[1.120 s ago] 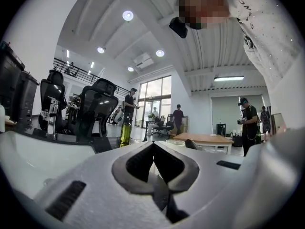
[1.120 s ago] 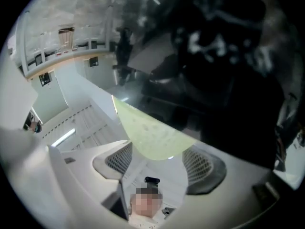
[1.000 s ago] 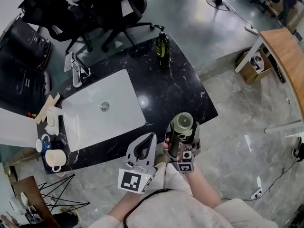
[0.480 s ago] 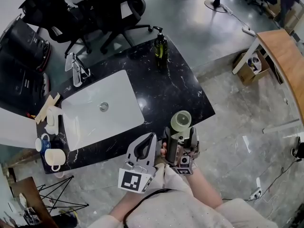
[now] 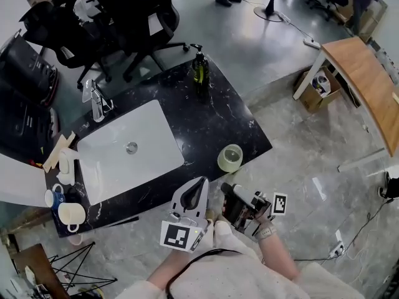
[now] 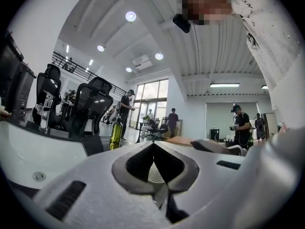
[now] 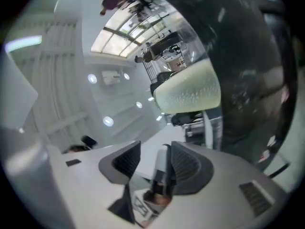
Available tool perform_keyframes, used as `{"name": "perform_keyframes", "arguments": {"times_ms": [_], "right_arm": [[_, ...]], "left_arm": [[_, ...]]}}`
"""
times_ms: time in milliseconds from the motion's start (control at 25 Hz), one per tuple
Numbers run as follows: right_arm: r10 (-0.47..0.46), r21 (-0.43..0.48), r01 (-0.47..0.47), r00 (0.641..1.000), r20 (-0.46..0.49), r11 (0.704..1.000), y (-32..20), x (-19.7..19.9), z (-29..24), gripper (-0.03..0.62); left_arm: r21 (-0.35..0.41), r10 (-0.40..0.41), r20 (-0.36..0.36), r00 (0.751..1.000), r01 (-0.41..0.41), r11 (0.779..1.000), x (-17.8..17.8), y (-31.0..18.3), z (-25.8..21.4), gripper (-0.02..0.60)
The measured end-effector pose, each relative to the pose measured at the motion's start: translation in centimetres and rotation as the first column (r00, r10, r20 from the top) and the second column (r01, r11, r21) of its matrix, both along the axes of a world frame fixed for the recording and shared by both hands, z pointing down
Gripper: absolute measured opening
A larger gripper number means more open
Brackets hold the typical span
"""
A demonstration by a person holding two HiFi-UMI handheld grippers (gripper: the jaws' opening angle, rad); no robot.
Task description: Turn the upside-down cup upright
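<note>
Released, cup (image 5: 230, 157) now stands on counter (image 5: 212, 120), apart from right gripper (image 5: 228, 192).

I log bright, even light overhead. Ceiling spots (image 6: 127, 16) flare in left gripper view; right gripper view smears with blur; fisheye edges go black.

— What does the tongs' own camera catch?
— The right tongs (image 7: 153, 152) gaping, nothing between the jaws. Beyond them, clear of both, a pale green cup (image 7: 188, 92) meets the dark marbled desk (image 7: 248, 70). The frame is tilted, with ceiling lights (image 7: 108, 121) at left.
</note>
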State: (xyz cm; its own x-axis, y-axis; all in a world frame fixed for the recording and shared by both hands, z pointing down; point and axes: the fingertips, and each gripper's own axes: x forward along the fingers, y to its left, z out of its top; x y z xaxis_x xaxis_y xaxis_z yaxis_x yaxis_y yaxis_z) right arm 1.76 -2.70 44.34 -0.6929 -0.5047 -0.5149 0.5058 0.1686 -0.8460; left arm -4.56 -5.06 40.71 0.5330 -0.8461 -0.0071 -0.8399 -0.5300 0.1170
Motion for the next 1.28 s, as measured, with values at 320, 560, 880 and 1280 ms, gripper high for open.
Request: {"name": "perform_keyframes", "arguments": {"times_ms": [320,560,880,1280], "right_arm": [[0.486,0.436,-0.215,0.417,-0.768,0.874,0.0,5.1,-1.1,0.021],[0.678,0.673,-0.083,0.103,-0.727,0.735,0.1,3.6,-4.1,0.008],[0.788,0.793,0.020,-0.122,-0.603,0.609,-0.2,3.2,-5.4,0.006],[0.769,0.777,-0.003,-0.142,-0.623,0.629,-0.7,3.4,-4.2,0.006]], "left_arm": [[-0.024,0.080,-0.020,0.997,-0.080,0.996,2.6,1.1,1.2,0.006],[-0.026,0.121,-0.059,0.991,-0.122,0.992,4.9,1.8,0.4,0.006],[0.002,0.128,-0.078,0.989,-0.128,0.992,5.9,1.3,-1.1,0.006],[-0.003,0.117,-0.067,0.991,-0.118,0.993,6.1,0.7,-0.5,0.006]]}}
